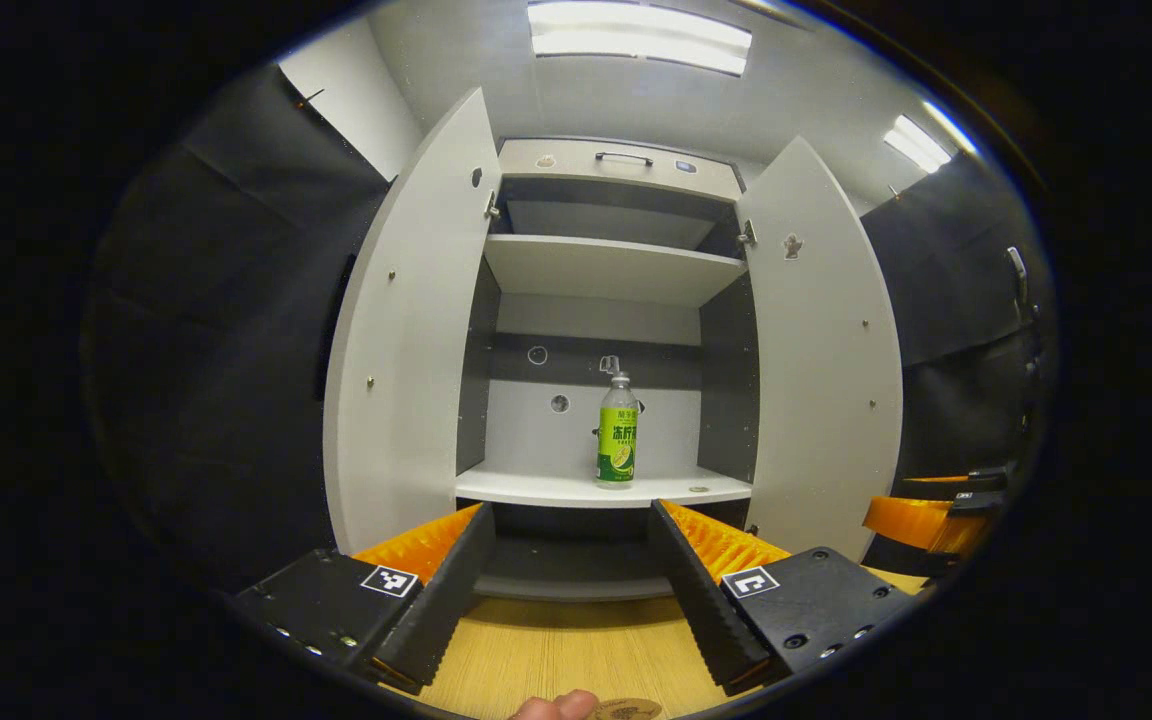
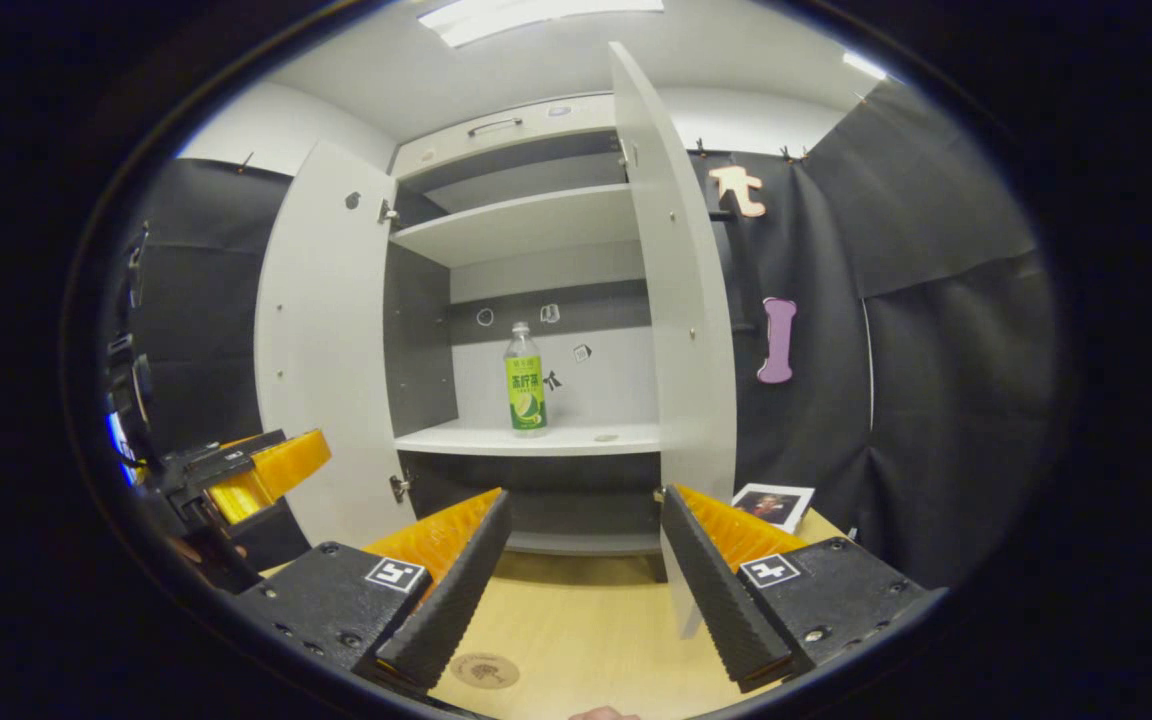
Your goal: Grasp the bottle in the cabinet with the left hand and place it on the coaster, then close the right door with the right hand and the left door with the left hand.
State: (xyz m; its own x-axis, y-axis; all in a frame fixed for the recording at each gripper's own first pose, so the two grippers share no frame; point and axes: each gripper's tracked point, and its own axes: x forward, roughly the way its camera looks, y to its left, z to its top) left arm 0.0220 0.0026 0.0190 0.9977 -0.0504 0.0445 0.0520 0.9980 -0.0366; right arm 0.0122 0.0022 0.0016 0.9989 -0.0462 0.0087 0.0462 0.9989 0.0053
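Now | bottle [image 1: 616, 432] on cabinet shelf [image 1: 576, 489], well ahead of L hand-held gripper [image 1: 571, 590] | jaws wide, empty

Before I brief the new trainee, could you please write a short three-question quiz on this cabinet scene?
1. True or false: the green-labelled bottle lies on its side on the cabinet's lower shelf.
2. Which cabinet doors are open? A) neither B) only the left door C) both, the right door too.
3. Fill in: the round coaster lies on the wooden ____ in front of the cabinet.

Key
1. False: it stands upright, and the left claw is open, well short of it.
2. C.
3. Table; the right claw hangs open above it.
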